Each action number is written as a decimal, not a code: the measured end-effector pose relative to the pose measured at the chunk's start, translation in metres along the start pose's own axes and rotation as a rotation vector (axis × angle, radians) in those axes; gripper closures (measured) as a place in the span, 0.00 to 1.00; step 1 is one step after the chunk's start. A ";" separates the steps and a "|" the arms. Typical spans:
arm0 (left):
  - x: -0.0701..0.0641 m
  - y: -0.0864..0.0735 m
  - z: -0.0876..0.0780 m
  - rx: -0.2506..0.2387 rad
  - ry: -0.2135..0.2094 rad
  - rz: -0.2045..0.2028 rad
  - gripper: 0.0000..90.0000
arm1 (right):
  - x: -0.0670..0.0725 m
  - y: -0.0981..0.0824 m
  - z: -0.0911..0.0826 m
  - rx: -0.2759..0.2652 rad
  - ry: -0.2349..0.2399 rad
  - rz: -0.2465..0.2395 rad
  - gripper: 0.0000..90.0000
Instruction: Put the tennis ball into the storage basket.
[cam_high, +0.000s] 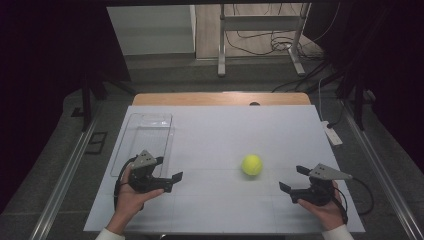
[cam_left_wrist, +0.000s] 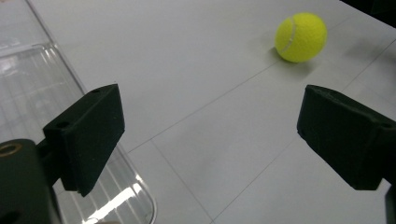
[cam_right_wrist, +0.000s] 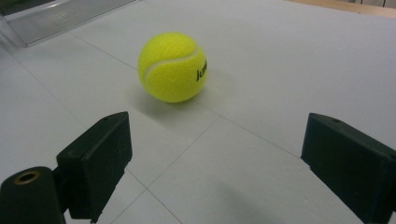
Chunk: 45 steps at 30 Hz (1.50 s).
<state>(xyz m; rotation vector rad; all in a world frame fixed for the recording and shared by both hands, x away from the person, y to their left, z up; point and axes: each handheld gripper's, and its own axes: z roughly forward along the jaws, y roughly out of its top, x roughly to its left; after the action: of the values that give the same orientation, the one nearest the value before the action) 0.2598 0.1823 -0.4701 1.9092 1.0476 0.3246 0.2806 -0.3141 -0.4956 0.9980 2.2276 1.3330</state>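
The table (cam_high: 225, 210), a flat matt white sheet scored with thin grid lines, takes the middle of the high view; a clear ribbed plastic tray (cam_high: 145, 135) with rounded corners lies at its left, empty as far as can be seen. The left gripper (cam_high: 169, 175) sits lower left, just beside the tray's near end, jaws apart with nothing between them; the right gripper (cam_high: 292, 178) sits lower right, jaws likewise apart and empty; both are blocky black, each with a grey plate on top. The ball (cam_high: 252, 164), a fuzzy yellow tennis ball with a white seam and dark lettering, rests on the sheet right of centre, touching neither gripper. It lies up and left of the right gripper, near; from the left gripper it is well apart, off to the right. A sphere has no long axis, so any approach suits; the right hand looks better placed.
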 end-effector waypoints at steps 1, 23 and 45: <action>-0.001 0.002 0.001 0.001 -0.002 0.006 0.10 | 0.000 0.000 0.000 0.000 0.000 0.000 0.10; -0.011 0.023 0.022 0.033 -0.061 0.060 0.10 | -0.002 -0.002 0.000 0.005 0.000 0.000 0.10; -0.019 0.043 0.040 0.039 -0.104 0.100 0.10 | -0.003 -0.004 -0.005 -0.003 -0.013 0.009 0.10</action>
<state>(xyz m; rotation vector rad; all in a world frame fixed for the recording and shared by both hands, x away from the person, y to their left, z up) 0.2947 0.1339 -0.4536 1.9957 0.8976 0.2605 0.2781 -0.3207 -0.4968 1.0132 2.2134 1.3300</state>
